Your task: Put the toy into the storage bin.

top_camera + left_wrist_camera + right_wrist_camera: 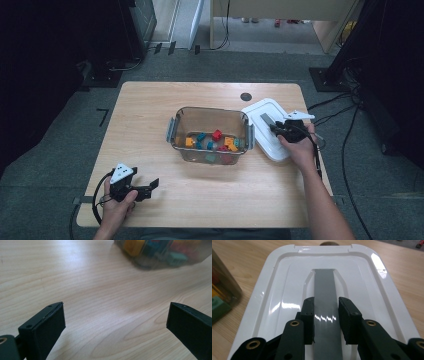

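Right gripper (pixel 326 320) jaws clamping lid's grey handle (pixel 325 290), left gripper (pixel 131 187) jaws wide apart, resting low on table (pixel 150 105)

Lid (pixel 265 127) lies right of bin (pixel 210 134) on table (pixel 150 110).

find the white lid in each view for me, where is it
High view: the white lid lies flat on the table, right of the clear box, under the right gripper.
Right gripper view: the lid spreads across the middle, its grey handle between the jaws.
Left gripper view: not in it.
Shared landmark: the clear box of coloured blocks, at the left edge in the right gripper view and top right in the left gripper view.
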The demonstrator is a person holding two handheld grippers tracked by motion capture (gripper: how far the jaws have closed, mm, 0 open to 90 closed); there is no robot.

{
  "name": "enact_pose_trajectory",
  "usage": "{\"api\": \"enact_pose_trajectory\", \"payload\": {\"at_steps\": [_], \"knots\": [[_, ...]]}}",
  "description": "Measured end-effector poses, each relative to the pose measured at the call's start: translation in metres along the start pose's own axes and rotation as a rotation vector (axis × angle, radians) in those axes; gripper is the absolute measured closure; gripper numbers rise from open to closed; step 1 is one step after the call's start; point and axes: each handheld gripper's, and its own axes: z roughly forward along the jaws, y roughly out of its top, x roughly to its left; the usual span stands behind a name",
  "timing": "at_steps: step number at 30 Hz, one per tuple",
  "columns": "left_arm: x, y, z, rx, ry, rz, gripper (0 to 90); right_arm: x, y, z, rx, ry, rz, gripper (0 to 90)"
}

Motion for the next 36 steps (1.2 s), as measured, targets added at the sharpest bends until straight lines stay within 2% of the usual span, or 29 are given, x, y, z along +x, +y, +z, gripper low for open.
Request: {"api": "enact_pose_trajectory", "payload": {"at_steps": [2,6,11,12,13,14,15,16,17,19,20,24,26,27,29,32,34,35,36], "knots": [[0.001,-0.002,0.000,0.004,0.000,0.000,2.1,-0.003,0.006,-0.011,-0.007,0.028,-0.006,68.4],[0.002,-0.003,-0.002,0.014,0.033,0.004,2.1,0.001,0.023,-0.032,-0.025,0.061,-0.060,68.4],[0.008,-0.009,-0.004,0.061,0.121,-0.017,2.0,0.011,0.045,-0.053,-0.041,0.066,-0.127,70.0],[0.009,-0.010,-0.005,0.070,0.130,-0.024,2.1,0.012,0.048,-0.059,-0.073,0.031,-0.118,90.0],[0.010,-0.011,-0.005,0.078,0.139,-0.028,2.1,0.007,0.053,-0.066,-0.118,0.066,-0.043,90.0],[0.010,-0.012,-0.005,0.086,0.150,-0.030,2.1,0.003,0.057,-0.073,-0.157,0.108,-0.002,90.0],[0.009,-0.012,-0.003,0.096,0.160,-0.027,2.0,0.002,0.061,-0.078,-0.170,0.108,-0.015,90.0],[0.008,-0.012,-0.002,0.108,0.176,-0.020,2.1,0.003,0.064,-0.079,-0.160,0.100,-0.039,90.0],[0.005,-0.012,0.000,0.114,0.191,-0.006,2.1,0.005,0.064,-0.078,-0.135,0.090,-0.053,90.0],[0.003,-0.012,0.001,0.118,0.194,0.015,2.1,0.008,0.057,-0.068,-0.080,0.095,-0.080,90.0],[0.002,-0.013,0.002,0.125,0.195,0.023,2.0,0.009,0.053,-0.062,-0.046,0.077,-0.100,90.0],[0.003,-0.013,0.002,0.123,0.195,0.014,2.1,0.008,0.039,-0.038,0.026,0.086,-0.064,89.1],[0.002,-0.013,0.002,0.127,0.198,0.025,2.1,0.008,0.036,-0.029,0.063,0.058,-0.050,83.3],[0.002,-0.013,0.002,0.127,0.197,0.026,2.0,0.009,0.035,-0.025,0.081,0.031,-0.031,79.1],[0.003,-0.012,0.002,0.125,0.192,0.021,2.0,0.013,0.030,-0.018,0.096,0.000,0.040,80.1],[0.003,-0.012,0.003,0.123,0.191,0.017,2.0,0.029,0.017,0.001,0.172,-0.105,0.125,70.9],[0.002,-0.012,0.003,0.125,0.194,0.024,2.1,0.037,0.007,0.014,0.201,-0.146,0.172,66.3],[0.002,-0.013,0.002,0.124,0.193,0.025,2.1,0.041,0.003,0.019,0.194,-0.173,0.183,64.7],[0.001,-0.013,0.002,0.123,0.192,0.025,2.1,0.043,0.001,0.021,0.162,-0.211,0.193,62.6]]}}
